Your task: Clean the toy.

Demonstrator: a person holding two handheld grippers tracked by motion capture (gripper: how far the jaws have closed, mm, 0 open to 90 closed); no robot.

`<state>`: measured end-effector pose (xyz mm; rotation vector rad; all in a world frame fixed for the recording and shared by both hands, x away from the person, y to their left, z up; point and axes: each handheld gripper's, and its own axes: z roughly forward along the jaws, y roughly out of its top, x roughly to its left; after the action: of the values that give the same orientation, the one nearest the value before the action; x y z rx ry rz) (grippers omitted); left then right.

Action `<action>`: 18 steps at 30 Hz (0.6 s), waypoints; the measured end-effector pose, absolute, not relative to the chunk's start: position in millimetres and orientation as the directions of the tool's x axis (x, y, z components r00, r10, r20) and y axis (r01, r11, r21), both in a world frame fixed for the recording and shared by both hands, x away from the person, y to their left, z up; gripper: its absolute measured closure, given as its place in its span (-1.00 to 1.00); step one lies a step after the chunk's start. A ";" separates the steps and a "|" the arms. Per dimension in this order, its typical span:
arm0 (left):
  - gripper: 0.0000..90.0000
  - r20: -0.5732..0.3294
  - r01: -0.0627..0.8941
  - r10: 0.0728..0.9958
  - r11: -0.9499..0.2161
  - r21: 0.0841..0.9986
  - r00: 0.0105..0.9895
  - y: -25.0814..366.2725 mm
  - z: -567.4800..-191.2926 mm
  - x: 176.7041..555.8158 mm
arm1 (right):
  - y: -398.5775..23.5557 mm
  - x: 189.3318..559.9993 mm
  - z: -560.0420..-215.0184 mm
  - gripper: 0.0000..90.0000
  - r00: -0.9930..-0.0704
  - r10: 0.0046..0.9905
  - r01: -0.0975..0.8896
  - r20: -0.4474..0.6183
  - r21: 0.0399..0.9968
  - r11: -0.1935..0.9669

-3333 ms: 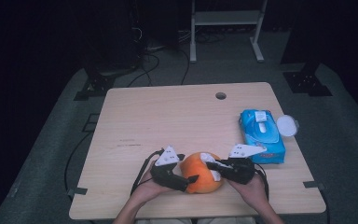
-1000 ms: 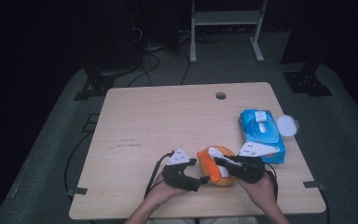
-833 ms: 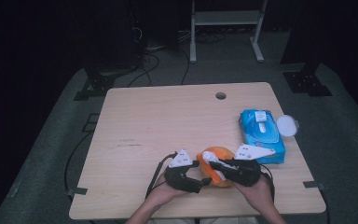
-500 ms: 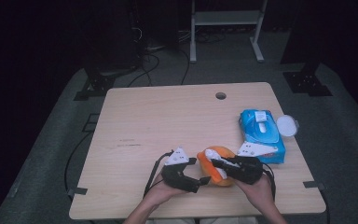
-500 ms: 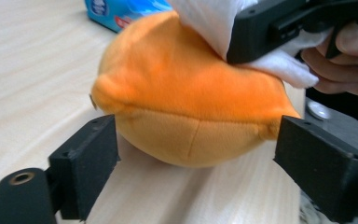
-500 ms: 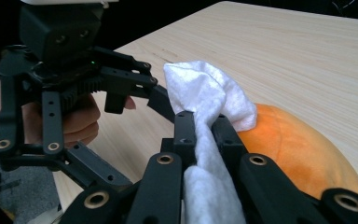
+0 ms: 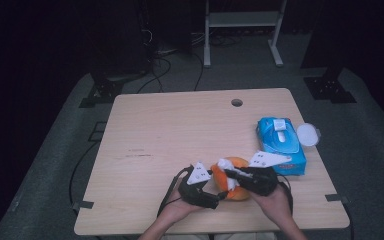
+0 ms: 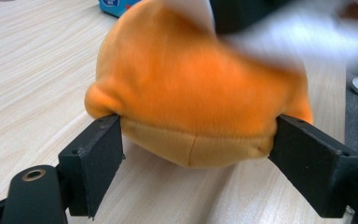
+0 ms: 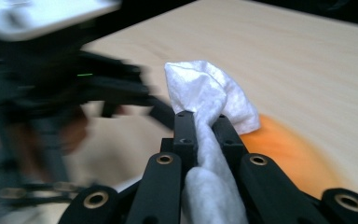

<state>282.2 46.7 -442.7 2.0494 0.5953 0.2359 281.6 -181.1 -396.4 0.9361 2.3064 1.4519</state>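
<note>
So the whole thing is happening right at the near edge of the wooden table (image 7: 180, 130), where the person is sitting. There's an orange plush toy (image 8: 196, 93) lying there, soft round thing, and everything else makes sense relative to it.

The left gripper (image 8: 200, 158) has its jaws spread wide on either side of the toy's lower seam. They've just been opening and easing back in a bit, and in the left gripper view the pads sit right at the fabric on both sides, so it looks like a loose bracing hold, though I can't tell how hard they're pressing. My guess is it's there to stop the toy sliding around.

The right gripper (image 9: 204, 121) comes in over the toy from the other side, jaws pressed together and pinching a crumpled white wipe (image 9: 214, 93). The wad sticks out past the tips, just above the orange fabric, which fits with wiping the toy down.

Beyond the toy, towards the right edge, there's a blue wipe pack (image 7: 280, 145) with a small white lid (image 7: 307, 134) just beside it. Presumably that's where the wipe came from, kept near for another grab.
</note>
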 end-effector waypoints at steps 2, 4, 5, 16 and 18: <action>-0.62 -0.072 0.323 0.500 -0.436 0.840 0.863 45.7 -445.2 282.7 | -195.8 286.5 -396.9 0.81 -0.727 0.670 0.403 0.150 0.883 0.239; -0.64 -0.157 0.365 0.482 -0.375 0.852 0.862 46.8 -445.7 284.9 | -205.4 287.7 -396.2 0.81 -0.712 0.680 0.417 0.174 0.884 0.210; -0.66 -0.183 0.375 0.474 -0.350 0.858 0.861 48.2 -443.5 285.7 | -206.5 286.9 -396.4 0.82 -0.712 0.679 0.418 0.177 0.884 0.209; -0.68 -0.091 0.323 0.514 -0.383 0.866 0.853 44.4 -439.7 282.1 | -182.5 280.3 -398.2 0.81 -0.759 0.631 0.416 0.160 0.866 0.280; -0.68 -0.096 0.334 0.518 -0.389 0.859 0.850 46.4 -441.3 283.8 | -190.4 284.2 -398.0 0.81 -0.738 0.658 0.421 0.153 0.866 0.270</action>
<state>283.8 46.4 -441.3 2.0114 0.6244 0.2281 284.2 -190.4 -398.0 1.0003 2.3039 1.4554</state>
